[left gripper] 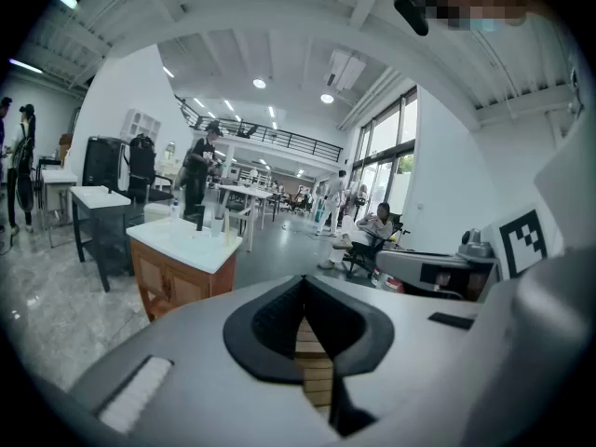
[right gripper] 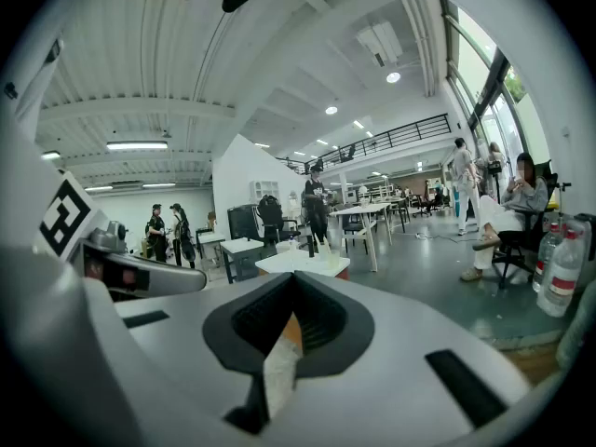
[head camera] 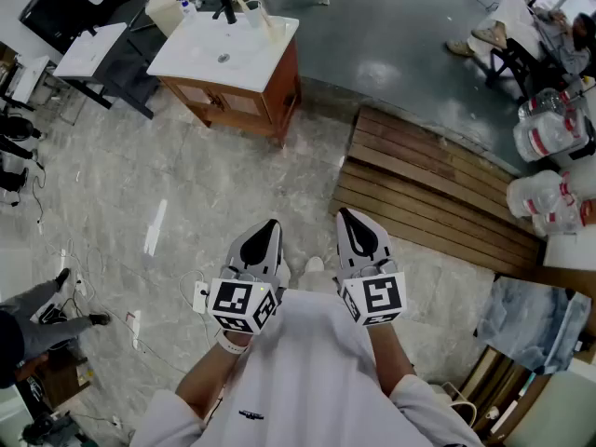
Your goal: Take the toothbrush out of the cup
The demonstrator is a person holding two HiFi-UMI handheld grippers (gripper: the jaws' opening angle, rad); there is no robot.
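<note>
Toothbrush (left gripper: 227,220) is seen as one thin pale stick, its long axis roughly upright, at the single cup (left gripper: 216,225) on the white sink surface (head camera: 200,49) of a wooden cabinet, well ahead and to the left of both grippers. Which end is up cannot be told. The cabinet is set on a marbled floor (head camera: 121,175) beside a plank platform (head camera: 428,194) in an open hall. The left gripper (head camera: 270,223) and right gripper (head camera: 345,214) are held side by side, both closed and empty.

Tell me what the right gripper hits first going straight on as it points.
Probably the washbasin cabinet, dead ahead of the right gripper; nothing stands between, though it might meet the floor first.
</note>
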